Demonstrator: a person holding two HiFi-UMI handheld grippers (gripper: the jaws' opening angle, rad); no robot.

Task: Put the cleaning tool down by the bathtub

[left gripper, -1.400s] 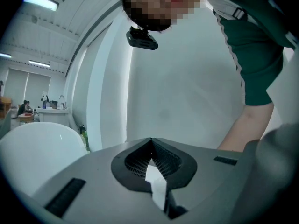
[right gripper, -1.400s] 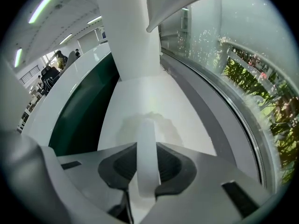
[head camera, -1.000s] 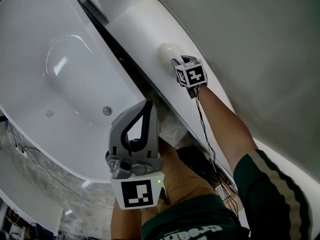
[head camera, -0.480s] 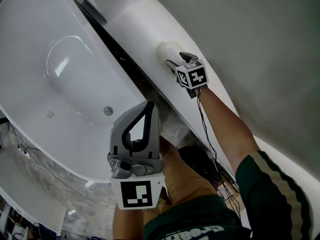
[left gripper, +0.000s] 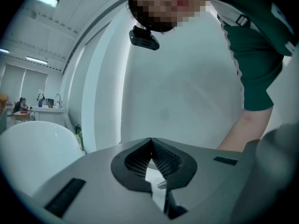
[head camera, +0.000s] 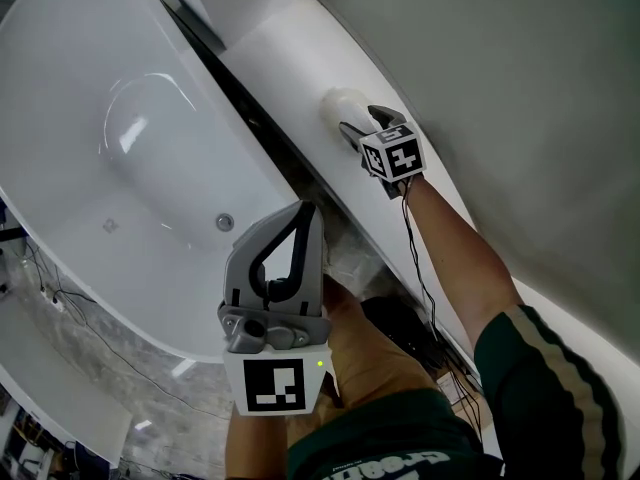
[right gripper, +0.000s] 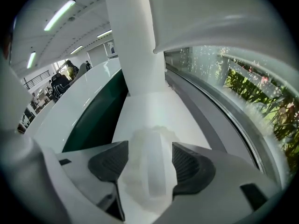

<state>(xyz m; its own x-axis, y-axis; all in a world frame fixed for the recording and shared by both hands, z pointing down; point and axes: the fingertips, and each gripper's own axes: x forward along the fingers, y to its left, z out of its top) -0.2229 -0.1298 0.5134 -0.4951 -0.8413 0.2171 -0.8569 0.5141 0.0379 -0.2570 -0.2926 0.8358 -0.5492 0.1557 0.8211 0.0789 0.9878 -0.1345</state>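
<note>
The cleaning tool (head camera: 340, 106), a pale white pad, lies on the white ledge (head camera: 280, 48) beside the bathtub (head camera: 90, 138). My right gripper (head camera: 353, 128) points down at it. In the right gripper view the tool (right gripper: 149, 157) rests between the dark pads (right gripper: 191, 164), which stand apart from its sides. These jaws have just been opening, with the tool still between them, and the right gripper (right gripper: 149, 164) is open. My left gripper (head camera: 303, 211) is held up near my body, off the tub, shut with nothing in it (left gripper: 150, 143).
A dark gap (head camera: 255, 113) runs between tub and ledge. The tub's drain (head camera: 225, 222) shows in the basin. Cables (head camera: 55, 293) trail on the marbled floor at the left. A glass pane with plants behind it (right gripper: 252, 83) borders the ledge's far side.
The right gripper's jaws have spread and let go of the white tool, which stays on the ledge. The left gripper has not moved.
</note>
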